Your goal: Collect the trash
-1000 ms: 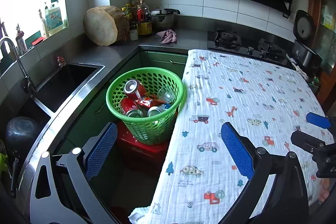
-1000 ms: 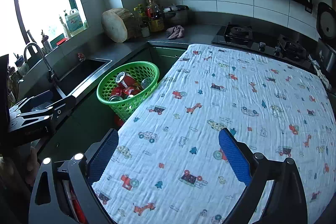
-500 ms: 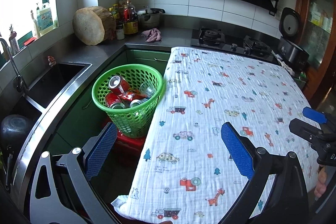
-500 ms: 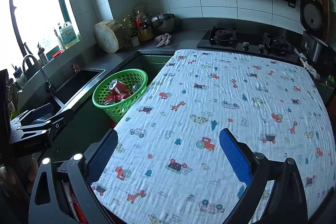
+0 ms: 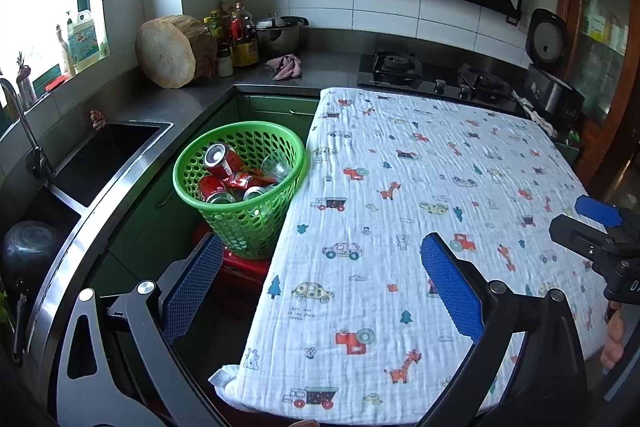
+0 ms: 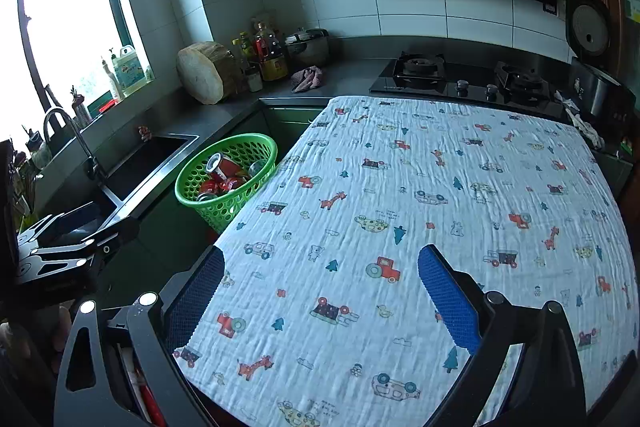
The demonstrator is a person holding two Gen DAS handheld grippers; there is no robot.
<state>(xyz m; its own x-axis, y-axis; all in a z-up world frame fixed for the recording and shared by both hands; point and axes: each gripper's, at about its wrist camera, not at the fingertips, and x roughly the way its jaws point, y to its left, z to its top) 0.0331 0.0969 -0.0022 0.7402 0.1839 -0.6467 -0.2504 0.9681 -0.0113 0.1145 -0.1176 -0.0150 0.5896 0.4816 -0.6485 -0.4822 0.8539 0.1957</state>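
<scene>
Both cameras have drawn back and risen since the earlier frames; green basket (image 5: 240, 187) now sits farther off, beside the cloth-covered bench (image 5: 420, 227); left gripper (image 5: 320, 291) and right gripper (image 6: 320, 291) both jaws spread, holding nothing. Trash: red cans (image 5: 219, 159) and a clear bottle (image 5: 276, 169), all inside basket; likely light, thin-walled, dentable, slippery; best taken across the body. Bench cloth bears no trash.
</scene>
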